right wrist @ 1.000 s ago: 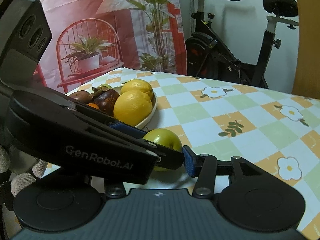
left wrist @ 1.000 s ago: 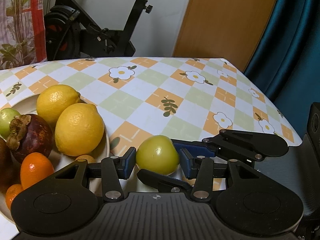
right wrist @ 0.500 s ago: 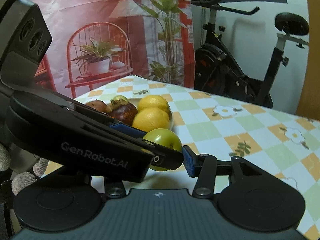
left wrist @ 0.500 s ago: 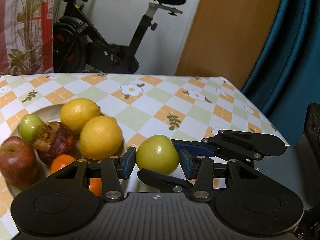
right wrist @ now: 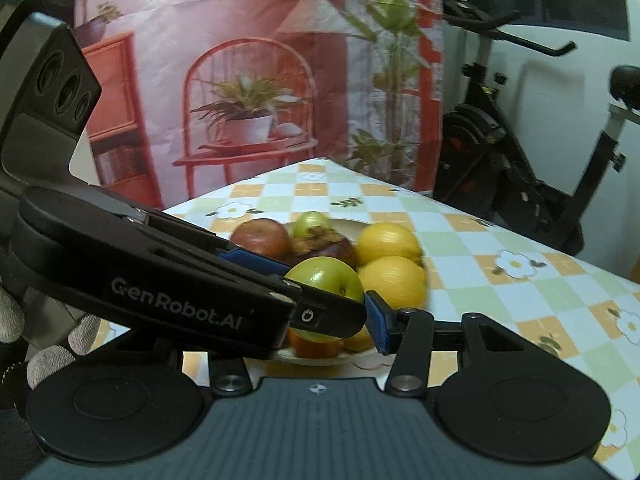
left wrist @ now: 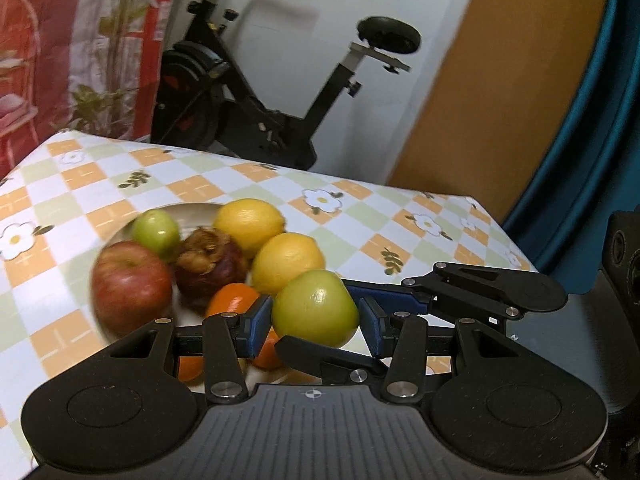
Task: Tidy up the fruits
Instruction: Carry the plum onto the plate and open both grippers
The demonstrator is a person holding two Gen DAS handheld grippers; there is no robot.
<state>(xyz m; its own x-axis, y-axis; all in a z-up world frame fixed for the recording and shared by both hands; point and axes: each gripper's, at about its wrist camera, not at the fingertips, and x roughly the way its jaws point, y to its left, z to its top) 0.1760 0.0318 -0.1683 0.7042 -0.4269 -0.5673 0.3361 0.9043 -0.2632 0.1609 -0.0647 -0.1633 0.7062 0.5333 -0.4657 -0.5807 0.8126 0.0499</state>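
Note:
A green apple [left wrist: 315,307] sits between the blue pads of my left gripper [left wrist: 314,322], lifted over the near edge of the white plate [left wrist: 192,210]. My right gripper [right wrist: 320,312] closes on the same apple [right wrist: 326,280] from the side, its left finger hidden behind the left gripper's body. The plate holds a red apple [left wrist: 132,286], a small green fruit [left wrist: 156,232], a mangosteen [left wrist: 210,264], two lemons [left wrist: 286,260] and oranges [left wrist: 234,298].
The checked tablecloth [left wrist: 360,216] with flower prints covers the table; its right edge [left wrist: 500,224] is near. An exercise bike [left wrist: 256,92] stands behind the table, beside a wooden door and a teal curtain. A printed backdrop [right wrist: 240,100] hangs on the left.
Both grippers have lifted the green apple off the cloth and carried it left, over the plate's near edge. The plate's fruits have come further into view.

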